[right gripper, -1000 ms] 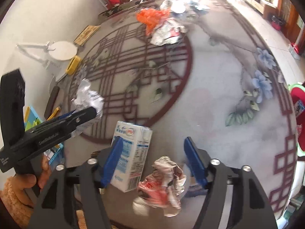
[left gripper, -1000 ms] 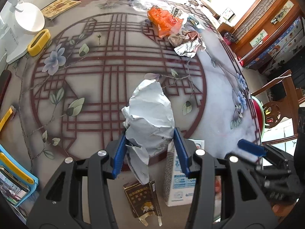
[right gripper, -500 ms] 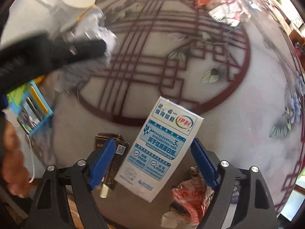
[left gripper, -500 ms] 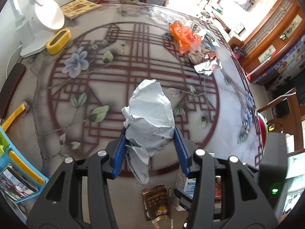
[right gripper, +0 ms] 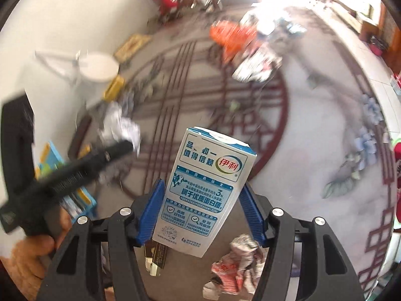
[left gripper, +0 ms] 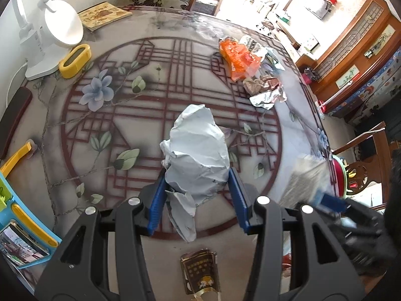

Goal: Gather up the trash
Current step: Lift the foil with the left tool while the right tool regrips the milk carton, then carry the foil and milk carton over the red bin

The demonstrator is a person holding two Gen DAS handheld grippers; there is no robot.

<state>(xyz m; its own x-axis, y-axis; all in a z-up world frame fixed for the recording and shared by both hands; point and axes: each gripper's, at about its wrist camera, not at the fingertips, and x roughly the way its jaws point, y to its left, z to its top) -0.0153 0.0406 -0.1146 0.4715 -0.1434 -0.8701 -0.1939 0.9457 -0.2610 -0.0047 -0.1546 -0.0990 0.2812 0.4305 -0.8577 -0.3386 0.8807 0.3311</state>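
Crumpled paper [left gripper: 200, 150] clamped in left gripper [left gripper: 198, 200], milk carton [right gripper: 205, 190] in right gripper [right gripper: 203, 213], floral lattice-patterned table [left gripper: 125, 115]

In the left wrist view, the right hand-held gripper [left gripper: 328, 200] at the lower right is smeared by motion, and the pale carton [left gripper: 305, 178] it carries is a blur with no readable print. A brown wrapper [left gripper: 200, 272] at the bottom centre is cut off by the frame edge. A blue tray [left gripper: 15, 225] at the lower left is also cropped.

In the right wrist view, most of the surface [right gripper: 313, 125] is blurred. The orange wrapper [right gripper: 233, 37] and foil scraps at the top are streaks. The left hand-held gripper [right gripper: 125, 145] at the left is blurred, half hiding its crumpled paper [right gripper: 120, 125]. The carton's lower edge hides part of a gold wrapper [right gripper: 155, 258].
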